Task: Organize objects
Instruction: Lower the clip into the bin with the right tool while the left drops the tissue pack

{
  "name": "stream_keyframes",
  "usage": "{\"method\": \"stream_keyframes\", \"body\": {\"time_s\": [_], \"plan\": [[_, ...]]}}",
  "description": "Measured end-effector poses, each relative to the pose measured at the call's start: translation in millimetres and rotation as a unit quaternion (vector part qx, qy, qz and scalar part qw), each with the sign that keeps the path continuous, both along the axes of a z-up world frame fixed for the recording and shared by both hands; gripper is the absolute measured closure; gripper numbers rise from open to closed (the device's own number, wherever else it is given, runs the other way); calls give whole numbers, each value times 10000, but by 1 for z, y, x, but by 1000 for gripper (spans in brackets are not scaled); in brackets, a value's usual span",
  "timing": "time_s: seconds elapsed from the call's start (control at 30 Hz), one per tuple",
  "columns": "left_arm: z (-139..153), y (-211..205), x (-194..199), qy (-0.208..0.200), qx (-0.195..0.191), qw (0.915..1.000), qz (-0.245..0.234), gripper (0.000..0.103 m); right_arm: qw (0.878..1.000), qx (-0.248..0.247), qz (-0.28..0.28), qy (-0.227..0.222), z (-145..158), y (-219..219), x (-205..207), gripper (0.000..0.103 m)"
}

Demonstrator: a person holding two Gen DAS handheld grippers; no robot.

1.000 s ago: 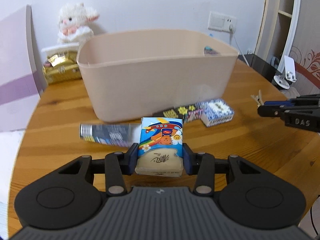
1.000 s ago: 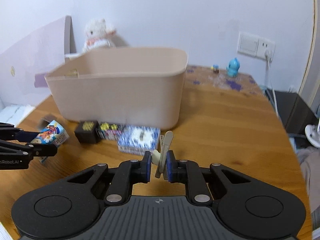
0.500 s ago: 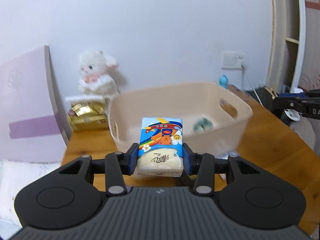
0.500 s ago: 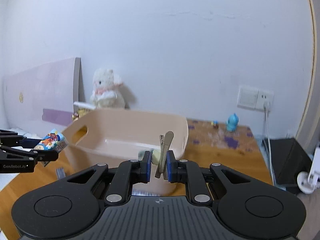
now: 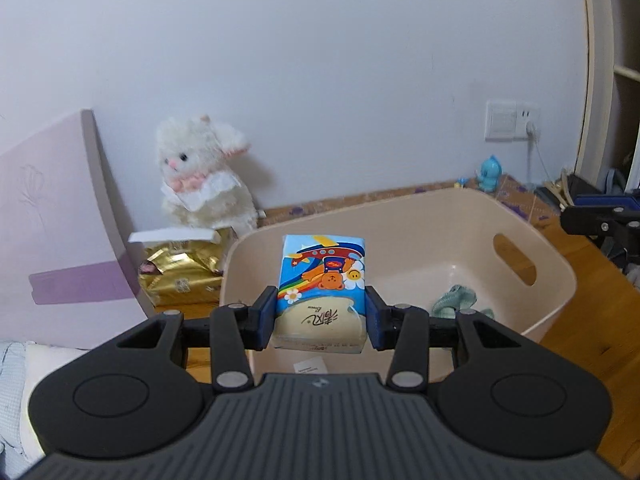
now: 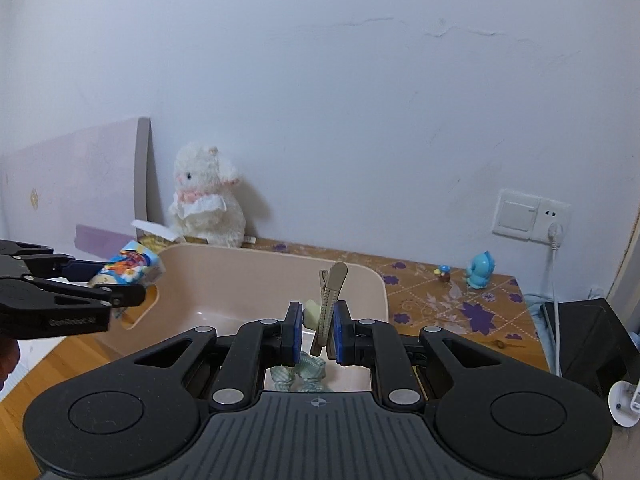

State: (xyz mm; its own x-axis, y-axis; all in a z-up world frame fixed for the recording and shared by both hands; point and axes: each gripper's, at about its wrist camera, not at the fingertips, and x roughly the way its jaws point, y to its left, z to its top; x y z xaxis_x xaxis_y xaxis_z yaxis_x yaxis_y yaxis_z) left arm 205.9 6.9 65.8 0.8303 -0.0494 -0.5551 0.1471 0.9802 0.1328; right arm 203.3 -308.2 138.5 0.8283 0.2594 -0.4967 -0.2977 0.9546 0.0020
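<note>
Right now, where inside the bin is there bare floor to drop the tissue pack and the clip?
The beige bin has bare floor along its far wall, below the handle slot, and in its left half. The green cloth crowds the near right. The left gripper holds the tissue pack; the right gripper holds the clip.

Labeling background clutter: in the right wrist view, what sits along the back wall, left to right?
Lavender board → white plush lamb → small blue figurine → wall switch and socket plate.
</note>
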Motion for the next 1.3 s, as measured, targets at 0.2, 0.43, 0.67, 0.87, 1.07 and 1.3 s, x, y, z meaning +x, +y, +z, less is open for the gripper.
{"method": "stream_keyframes", "body": {"time_s": [0.2, 0.43, 0.67, 0.87, 1.07, 1.3], "plan": [[-24, -13, 31, 478, 236, 9985, 90, 56, 9988, -231, 121, 423, -19, 24, 26, 89], [-51, -20, 57, 1050, 489, 9931, 204, 56, 9951, -421, 4, 892, -48, 37, 53, 89], [-66, -18, 64, 1326, 491, 9896, 260, 55, 9928, -672, -48, 990, -67, 46, 58, 88], [-56, -9, 52, 950, 398, 9941, 331, 33, 9940, -532, 47, 949, -63, 43, 50, 62], [-34, 4, 29, 487, 259, 9974, 453, 24, 9978, -360, 75, 544, -39, 33, 26, 36], [-17, 24, -11, 184, 191, 9981, 557, 18, 9995, -216, 58, 207, -20, 18, -4, 16]]}}
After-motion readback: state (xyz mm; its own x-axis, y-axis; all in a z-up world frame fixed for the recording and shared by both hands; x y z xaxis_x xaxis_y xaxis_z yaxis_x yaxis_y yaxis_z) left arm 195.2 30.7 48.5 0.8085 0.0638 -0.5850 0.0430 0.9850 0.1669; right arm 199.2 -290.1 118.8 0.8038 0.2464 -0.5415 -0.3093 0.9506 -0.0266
